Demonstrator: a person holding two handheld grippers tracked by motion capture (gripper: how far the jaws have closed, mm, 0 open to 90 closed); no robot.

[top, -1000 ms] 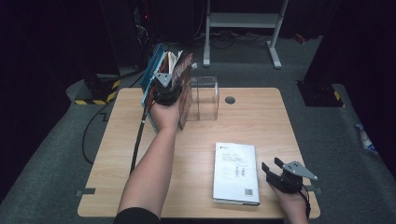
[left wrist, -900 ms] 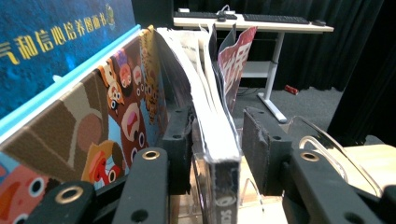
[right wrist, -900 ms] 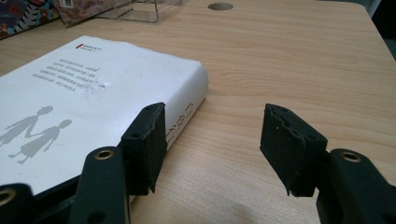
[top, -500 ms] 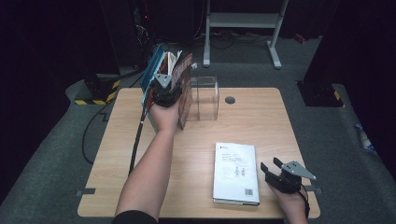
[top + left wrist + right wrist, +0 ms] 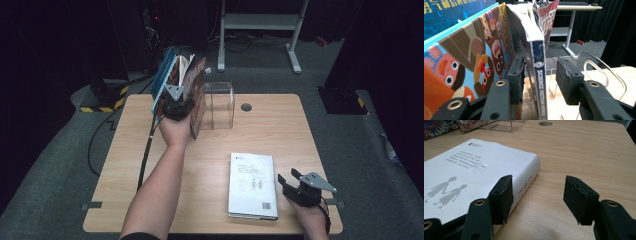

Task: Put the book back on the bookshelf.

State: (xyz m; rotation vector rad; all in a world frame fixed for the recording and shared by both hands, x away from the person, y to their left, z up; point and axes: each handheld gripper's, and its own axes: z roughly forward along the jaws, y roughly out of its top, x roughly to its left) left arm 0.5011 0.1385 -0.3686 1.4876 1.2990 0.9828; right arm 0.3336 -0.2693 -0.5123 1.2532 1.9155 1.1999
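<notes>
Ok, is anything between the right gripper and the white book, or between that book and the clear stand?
Nothing visible. The right gripper, jaws open, sits right beside the white book, at its spine side, with bare table between. From the book to the clear stand the tabletop is bare too.

I see pale matt wood-grain table (image 5: 280, 130), clear glossy acrylic stand (image 5: 220, 102), white book (image 5: 252, 185) with matt paper cover, glossy picture book (image 5: 474, 65), rough black gripper pads (image 5: 504, 195).

hand-held gripper (image 5: 173, 102): black body, grey triangular plate | jaws: black pads, brass-ringed screw holes | cable: black | forearms: bare
</notes>
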